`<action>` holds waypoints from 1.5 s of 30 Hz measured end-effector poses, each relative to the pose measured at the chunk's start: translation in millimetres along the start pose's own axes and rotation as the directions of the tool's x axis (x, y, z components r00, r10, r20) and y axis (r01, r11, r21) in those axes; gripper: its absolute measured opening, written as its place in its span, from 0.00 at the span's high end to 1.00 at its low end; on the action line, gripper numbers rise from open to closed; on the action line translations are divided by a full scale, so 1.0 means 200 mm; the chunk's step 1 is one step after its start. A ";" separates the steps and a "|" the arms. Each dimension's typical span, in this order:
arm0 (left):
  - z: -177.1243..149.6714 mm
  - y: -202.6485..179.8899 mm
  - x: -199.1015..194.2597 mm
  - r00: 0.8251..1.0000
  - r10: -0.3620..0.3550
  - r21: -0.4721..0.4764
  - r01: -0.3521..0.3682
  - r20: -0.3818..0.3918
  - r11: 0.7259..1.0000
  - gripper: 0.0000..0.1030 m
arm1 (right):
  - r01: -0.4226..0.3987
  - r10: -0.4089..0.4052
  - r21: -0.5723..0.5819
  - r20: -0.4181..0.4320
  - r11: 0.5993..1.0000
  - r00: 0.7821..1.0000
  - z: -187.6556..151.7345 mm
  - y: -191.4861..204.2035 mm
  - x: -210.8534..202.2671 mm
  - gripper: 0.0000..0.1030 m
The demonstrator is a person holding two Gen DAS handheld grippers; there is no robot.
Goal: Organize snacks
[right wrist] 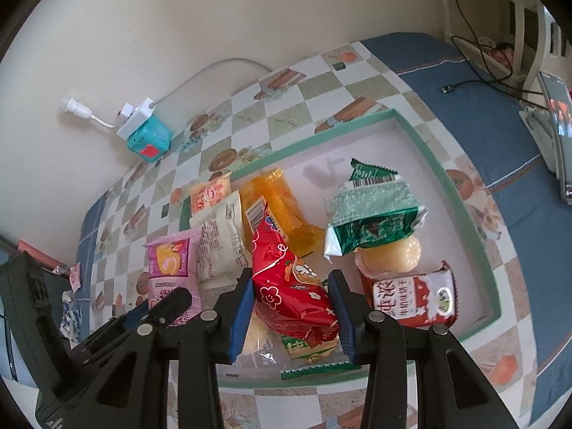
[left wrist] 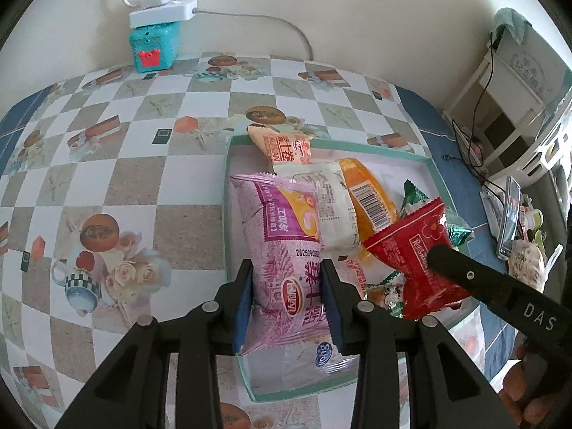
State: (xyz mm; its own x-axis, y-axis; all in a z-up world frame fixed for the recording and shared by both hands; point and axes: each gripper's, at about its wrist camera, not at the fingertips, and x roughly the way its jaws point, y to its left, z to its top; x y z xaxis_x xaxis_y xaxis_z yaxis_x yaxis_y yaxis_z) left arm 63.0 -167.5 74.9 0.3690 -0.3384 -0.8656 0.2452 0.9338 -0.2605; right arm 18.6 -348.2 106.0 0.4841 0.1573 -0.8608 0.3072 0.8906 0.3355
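A desk (left wrist: 118, 164) under a checked oilcloth printed with cups, roses and cakes, bordered in blue, stands against a plain cream wall. At its far edge by the wall sits a small turquoise box (left wrist: 154, 47) with a white power strip (left wrist: 162, 10) lying on top, its cable running along the wall. Off the desk's right edge stand white shelving (left wrist: 514, 82) with trailing black wires and a propped phone (left wrist: 509, 221). A shallow tray with a green rim (left wrist: 434, 175) lies on the desk toward its right side, and the snacks are gathered in it. The left tongs (left wrist: 286, 307) are closed on a pink roll-cake packet (left wrist: 282, 250) lying along the tray's left wall. The right tongs (right wrist: 291, 307) grip a red packet (right wrist: 286, 286) near the tray's near edge, over other wrappers. In the same tray lie a white packet (right wrist: 221, 239), an orange packet (right wrist: 282, 211), a green packet (right wrist: 371, 221), a pale round sweet (right wrist: 393, 257) and a red-and-white packet (right wrist: 414, 296); an orange-and-white packet (right wrist: 211, 195) rests over the tray's far left corner
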 end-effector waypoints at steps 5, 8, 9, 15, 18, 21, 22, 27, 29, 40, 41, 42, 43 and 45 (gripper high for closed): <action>-0.01 0.11 0.06 0.997 -0.072 -0.097 0.068 -0.041 0.993 0.49 | -0.002 0.003 0.035 -0.007 0.999 1.000 0.00 -0.03 0.02 0.55; -0.02 0.15 0.05 0.997 -0.061 -0.122 0.056 -0.038 0.991 0.30 | 0.019 -0.019 0.035 -0.006 0.999 1.000 0.00 -0.04 0.02 0.45; -0.02 0.17 0.04 0.998 -0.062 -0.131 0.058 -0.028 0.990 0.26 | 0.029 -0.028 0.036 -0.004 0.999 1.000 0.00 -0.04 0.02 0.42; -0.04 0.24 -0.04 0.996 -0.083 -0.177 0.084 0.008 0.981 0.14 | 0.039 -0.039 0.052 0.005 0.998 0.999 -0.03 -0.09 -0.02 0.32; -0.06 0.26 -0.10 0.999 -0.037 -0.181 0.042 0.033 0.983 0.05 | 0.050 -0.051 0.048 0.024 0.998 0.998 -0.06 -0.07 -0.07 0.27; -0.10 0.28 -0.16 0.998 0.038 -0.175 -0.027 0.057 0.984 0.03 | 0.068 -0.069 0.017 0.044 0.998 0.997 -0.12 -0.02 -0.10 0.13; -0.13 0.28 -0.17 0.996 0.071 -0.167 -0.061 0.058 0.984 0.03 | 0.073 -0.073 0.009 0.047 0.997 0.996 -0.15 0.00 -0.10 0.05; -0.23 0.32 -0.21 0.984 0.173 -0.139 -0.165 0.045 0.976 0.03 | 0.115 -0.113 -0.042 0.052 0.992 0.992 -0.28 0.10 -0.10 0.00; -0.27 0.35 -0.23 0.982 0.188 -0.143 -0.181 0.033 0.973 0.03 | 0.128 -0.125 -0.059 0.059 0.990 0.990 -0.33 0.13 -0.10 0.00; -0.45 0.46 -0.32 0.932 0.363 -0.097 -0.361 -0.006 0.927 0.03 | 0.203 -0.192 -0.144 0.086 0.969 0.978 -0.58 0.34 -0.07 0.00; -0.46 0.47 -0.33 0.930 0.368 -0.096 -0.367 -0.003 0.925 0.03 | 0.205 -0.194 -0.149 0.081 0.967 0.978 -0.60 0.35 -0.06 0.00; -0.47 0.47 -0.33 0.926 0.377 -0.094 -0.375 -0.001 0.922 0.03 | 0.208 -0.199 -0.153 0.075 0.966 0.977 -0.62 0.36 -0.04 0.00; -0.48 0.48 -0.34 0.921 0.389 -0.093 -0.387 0.002 0.917 0.03 | 0.212 -0.203 -0.158 0.071 0.964 0.977 -0.63 0.36 -0.03 0.00; -0.48 0.49 -0.35 0.910 0.415 -0.094 -0.414 -0.003 0.905 0.03 | 0.224 -0.214 -0.167 0.071 0.960 0.974 -0.65 0.37 -0.02 0.00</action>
State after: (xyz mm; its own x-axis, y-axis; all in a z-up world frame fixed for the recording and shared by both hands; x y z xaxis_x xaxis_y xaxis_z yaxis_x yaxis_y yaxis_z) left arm -25.7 -41.9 68.2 0.4346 0.0803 -0.8970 -0.0153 0.9965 0.0818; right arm -67.7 -227.2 84.2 0.4635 -0.0679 -0.8835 0.2662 0.9617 0.0658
